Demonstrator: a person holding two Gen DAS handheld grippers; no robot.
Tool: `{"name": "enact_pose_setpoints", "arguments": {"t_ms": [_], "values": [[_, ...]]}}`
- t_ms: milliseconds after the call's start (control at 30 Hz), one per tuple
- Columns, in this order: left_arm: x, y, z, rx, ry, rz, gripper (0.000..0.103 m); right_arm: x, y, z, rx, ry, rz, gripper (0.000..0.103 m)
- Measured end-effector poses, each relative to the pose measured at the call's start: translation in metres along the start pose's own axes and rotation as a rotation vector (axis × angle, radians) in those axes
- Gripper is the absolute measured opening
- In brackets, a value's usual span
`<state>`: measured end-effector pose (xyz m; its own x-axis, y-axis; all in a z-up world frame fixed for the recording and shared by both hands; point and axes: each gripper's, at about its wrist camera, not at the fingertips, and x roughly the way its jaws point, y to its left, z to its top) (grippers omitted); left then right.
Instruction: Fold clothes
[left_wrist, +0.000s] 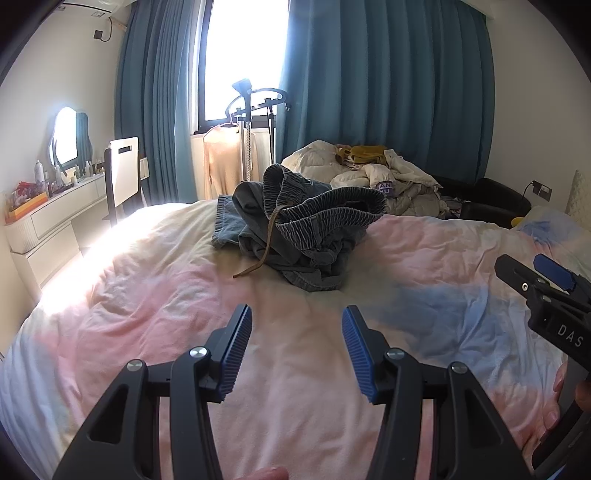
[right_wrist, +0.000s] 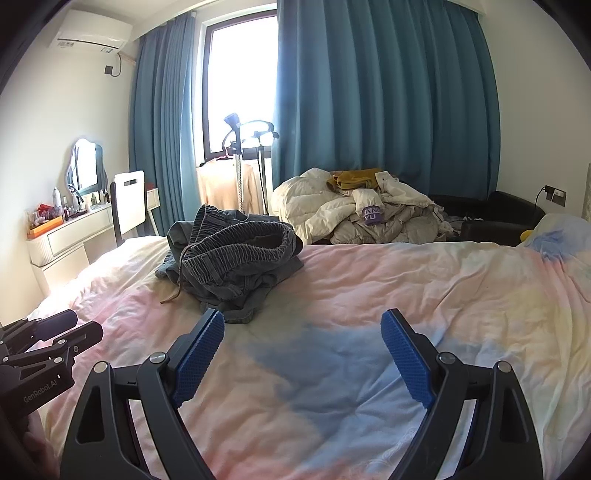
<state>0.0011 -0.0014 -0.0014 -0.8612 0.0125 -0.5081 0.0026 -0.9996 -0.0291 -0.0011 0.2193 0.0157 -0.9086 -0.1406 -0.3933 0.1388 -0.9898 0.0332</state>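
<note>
A crumpled pair of grey-blue denim trousers with an elastic waistband and a brown drawstring lies in a heap on the bed; the right wrist view has the same trousers left of centre. My left gripper hovers open over the pastel duvet, short of the heap, with nothing between its blue pads. My right gripper is open too, over the blue patch of the duvet, to the right of the heap. Each gripper shows at the edge of the other's view.
A pile of pale bedding and clothes sits beyond the bed by the teal curtains. A garment steamer stand with a beige top is at the window. A dressing table and chair stand at the left. A black seat is at the right.
</note>
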Motion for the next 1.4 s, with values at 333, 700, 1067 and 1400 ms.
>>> {"name": "enact_pose_setpoints", "arguments": {"t_ms": [333, 700, 1067, 1400], "values": [[0.001, 0.001, 0.001, -0.008, 0.003, -0.016, 0.053, 0.000, 0.000, 0.000, 0.005, -0.002, 0.002, 0.089], [0.009, 0.005, 0.020, -0.031, 0.020, -0.014, 0.052, -0.001, -0.006, 0.001, 0.026, -0.019, 0.010, 0.089], [0.035, 0.010, 0.066, -0.053, 0.020, -0.012, 0.052, 0.027, -0.016, 0.006, 0.057, 0.004, 0.029, 0.089], [0.080, 0.039, 0.057, -0.103, 0.049, 0.029, 0.052, 0.122, -0.011, 0.030, 0.073, 0.079, 0.091, 0.077]]}}
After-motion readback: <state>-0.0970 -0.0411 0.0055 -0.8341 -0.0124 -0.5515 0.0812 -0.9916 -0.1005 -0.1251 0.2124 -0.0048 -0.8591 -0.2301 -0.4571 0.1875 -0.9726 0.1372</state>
